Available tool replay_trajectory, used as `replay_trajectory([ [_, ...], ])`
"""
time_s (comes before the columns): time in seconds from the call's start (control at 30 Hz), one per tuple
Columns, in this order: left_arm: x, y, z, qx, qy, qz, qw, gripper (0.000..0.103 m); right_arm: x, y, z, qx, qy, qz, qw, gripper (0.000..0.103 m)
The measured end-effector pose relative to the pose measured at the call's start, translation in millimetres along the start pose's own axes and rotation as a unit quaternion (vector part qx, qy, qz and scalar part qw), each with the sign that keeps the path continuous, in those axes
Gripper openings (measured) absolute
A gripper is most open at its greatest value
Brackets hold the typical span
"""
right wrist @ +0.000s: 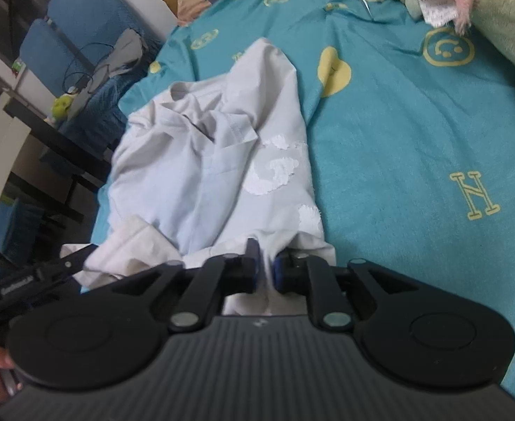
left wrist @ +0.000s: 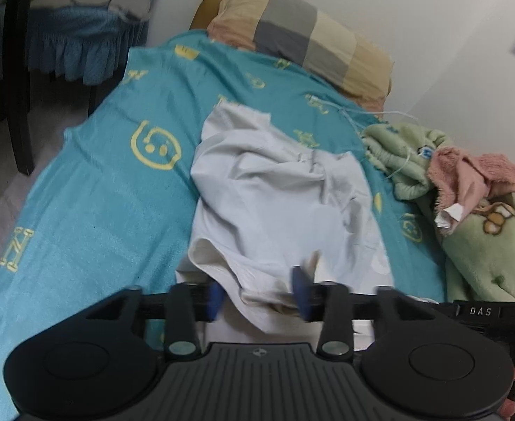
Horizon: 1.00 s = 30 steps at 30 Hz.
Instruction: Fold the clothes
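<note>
A teal bedsheet [left wrist: 99,193] printed with yellow smiley faces and letters covers the bed, with a checked pillow [left wrist: 303,31] at its head by the white wall. Along the wall side lies a heap of green fleece blanket [left wrist: 485,245] with a pink fuzzy cloth [left wrist: 485,172] on top. In the middle of the sheet sits the white shirt [left wrist: 275,203] — crumpled, bunched in loose folds, its collar [right wrist: 222,122] turned up and open, white embroidered cloud shapes [right wrist: 275,168] on one panel, and a yellowish tinge along the near hem. The near edge of the shirt reaches both grippers. The left gripper [left wrist: 261,294] has its blue-padded fingers spread apart, straddling the near edge of the cloth without clamping it. The right gripper [right wrist: 266,266] has its fingers drawn nearly together — a thin fold of the shirt is pinched between them.
</note>
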State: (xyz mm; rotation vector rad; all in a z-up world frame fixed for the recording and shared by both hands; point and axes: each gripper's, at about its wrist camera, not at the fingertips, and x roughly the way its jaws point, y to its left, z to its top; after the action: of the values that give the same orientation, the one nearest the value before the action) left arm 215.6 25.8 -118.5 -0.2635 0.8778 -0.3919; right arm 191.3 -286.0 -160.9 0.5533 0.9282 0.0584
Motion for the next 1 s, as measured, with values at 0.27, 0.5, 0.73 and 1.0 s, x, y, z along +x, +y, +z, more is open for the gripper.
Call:
replay_trajectory([
  [0.27, -76, -44, -30, 0.057, -0.044, 0.026, 0.9971, 0.076, -69, 31, -31, -0.034, -0.055, 0.000, 0.998, 0.064],
  [0.5, -144, -76, -69, 0.125, -0.072, 0.057, 0.9879, 0.089, -121, 52, -74, -0.083, -0.090, -0.015, 0.992, 0.074],
  [0.73, -185, -86, -105, 0.145, -0.108, 0.073, 0.9808, 0.103, -147, 66, -119, -0.128, -0.125, -0.034, 0.983, 0.075],
  [1.0, -186, -75, -134, 0.156, -0.126, 0.086, 0.9759, 0.103, -146, 72, -152, -0.160, -0.150, -0.051, 0.974, 0.075],
])
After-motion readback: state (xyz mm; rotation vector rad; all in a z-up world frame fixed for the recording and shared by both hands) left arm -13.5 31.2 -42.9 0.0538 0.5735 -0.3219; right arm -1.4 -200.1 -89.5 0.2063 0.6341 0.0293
